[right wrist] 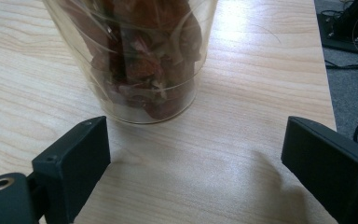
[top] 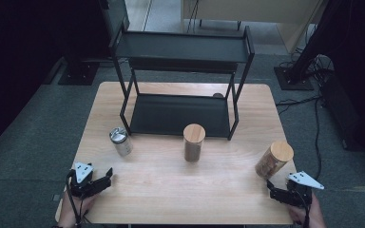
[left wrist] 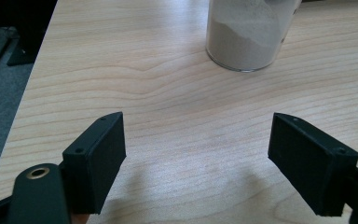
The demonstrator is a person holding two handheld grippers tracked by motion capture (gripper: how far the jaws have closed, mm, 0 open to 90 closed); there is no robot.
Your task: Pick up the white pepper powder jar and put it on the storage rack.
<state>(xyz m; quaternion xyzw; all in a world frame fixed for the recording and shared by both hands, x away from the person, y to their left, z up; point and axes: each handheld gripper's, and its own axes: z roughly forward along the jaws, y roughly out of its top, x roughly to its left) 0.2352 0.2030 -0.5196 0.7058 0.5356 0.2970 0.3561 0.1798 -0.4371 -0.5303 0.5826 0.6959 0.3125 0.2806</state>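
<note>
Looked down on a pale wooden table (top: 171,194) with grey carpet (top: 33,128) all round it. Saw a black two-shelf rack (top: 180,116) at the far side, both shelves bare. Counted three jars in front of it.

Found the right gripper (top: 272,189) at the near right corner, jaws wide apart, nothing between them. Spotted the jar of red-brown dried bits (top: 273,160) just ahead of it, near the right edge, leaning a little, not touched. Noticed clear see-through walls, a round wooden lid and crinkly dark red pieces packed inside.

Found the left gripper (top: 107,177) at the near left corner, jaws also apart and holding nothing. Saw the jar of pale powder (top: 121,141) further ahead, clear walls, shiny metal lid, about half full. Passed over the jar of brown powder (top: 193,142) in the middle, well apart from both grippers.

Judged both near jars hard, smooth and likely slippery, maybe glass, so easy to break if dropped. Guessed the dried bits light and the powder a bit heavier. Thought it best to squeeze each jar round the middle of its wall, below the lid, gently but firmly, and to keep it upright.
</note>
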